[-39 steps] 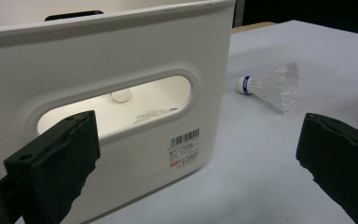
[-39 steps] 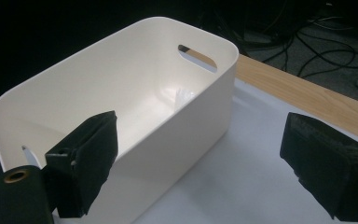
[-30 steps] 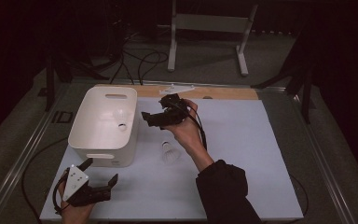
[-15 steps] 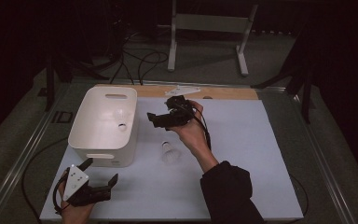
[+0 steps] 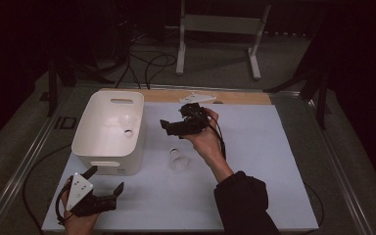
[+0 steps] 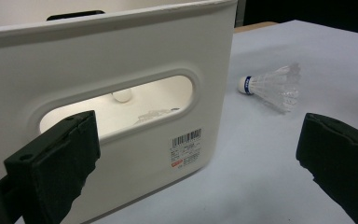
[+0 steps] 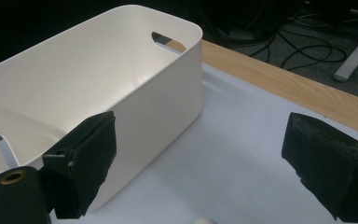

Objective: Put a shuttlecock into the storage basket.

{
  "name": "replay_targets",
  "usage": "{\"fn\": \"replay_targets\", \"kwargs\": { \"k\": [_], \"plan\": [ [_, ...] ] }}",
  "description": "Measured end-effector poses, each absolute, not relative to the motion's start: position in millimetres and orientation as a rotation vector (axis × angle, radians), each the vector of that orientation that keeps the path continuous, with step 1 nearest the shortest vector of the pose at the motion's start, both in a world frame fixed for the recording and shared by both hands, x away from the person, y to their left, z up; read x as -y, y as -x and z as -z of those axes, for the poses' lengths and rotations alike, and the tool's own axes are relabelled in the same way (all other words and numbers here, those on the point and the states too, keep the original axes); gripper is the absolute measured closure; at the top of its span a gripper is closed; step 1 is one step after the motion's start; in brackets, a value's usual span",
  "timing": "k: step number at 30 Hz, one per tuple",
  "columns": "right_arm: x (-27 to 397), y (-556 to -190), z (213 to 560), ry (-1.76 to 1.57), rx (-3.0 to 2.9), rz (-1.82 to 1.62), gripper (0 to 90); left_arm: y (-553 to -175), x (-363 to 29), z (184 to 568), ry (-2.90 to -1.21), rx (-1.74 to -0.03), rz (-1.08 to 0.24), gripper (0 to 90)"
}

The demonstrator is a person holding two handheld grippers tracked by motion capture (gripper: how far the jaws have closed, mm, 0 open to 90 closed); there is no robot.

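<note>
Left gripper view: shuttlecock point(image 6: 272, 87) blue-banded.

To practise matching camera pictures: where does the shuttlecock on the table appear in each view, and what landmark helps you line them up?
High view: the shuttlecock lies on the table, right of the bin, just below the right gripper.
Left gripper view: upper right, lying on its side, cork toward the bin.
Right gripper view: a white rounded bit at the bottom edge may be it; too little to tell.
Shared landmark: the white bin with its handle slots.
</note>
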State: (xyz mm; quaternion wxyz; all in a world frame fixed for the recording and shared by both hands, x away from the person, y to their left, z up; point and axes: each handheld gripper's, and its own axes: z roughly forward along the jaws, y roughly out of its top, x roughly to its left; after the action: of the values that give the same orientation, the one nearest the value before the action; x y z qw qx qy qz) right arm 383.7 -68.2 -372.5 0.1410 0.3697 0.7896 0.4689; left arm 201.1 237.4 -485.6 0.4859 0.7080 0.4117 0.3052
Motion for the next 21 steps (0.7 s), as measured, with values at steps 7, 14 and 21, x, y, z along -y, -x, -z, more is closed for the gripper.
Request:
{"fn": "replay_targets", "kwargs": {
  "k": [7,14,21],
  "plan": [
    [71.4,-381.4,374.8,-1.062,-2.277,-1.346,9.8,-201.2,-236.8,485.6,-1.728,-0.999,-0.743,0.3],
    [74.1,-380.3,377.9,-1.070,-2.276,-1.338,9.7,-200.9,-236.6,485.5,-1.724,-0.999,-0.741,0.3],
    [73.8,-378.6,379.6,-1.068,-2.279,-1.330,9.7,-200.6,-237.1,485.6,-1.724,-1.000,-0.740,0.3]
  ]
}}
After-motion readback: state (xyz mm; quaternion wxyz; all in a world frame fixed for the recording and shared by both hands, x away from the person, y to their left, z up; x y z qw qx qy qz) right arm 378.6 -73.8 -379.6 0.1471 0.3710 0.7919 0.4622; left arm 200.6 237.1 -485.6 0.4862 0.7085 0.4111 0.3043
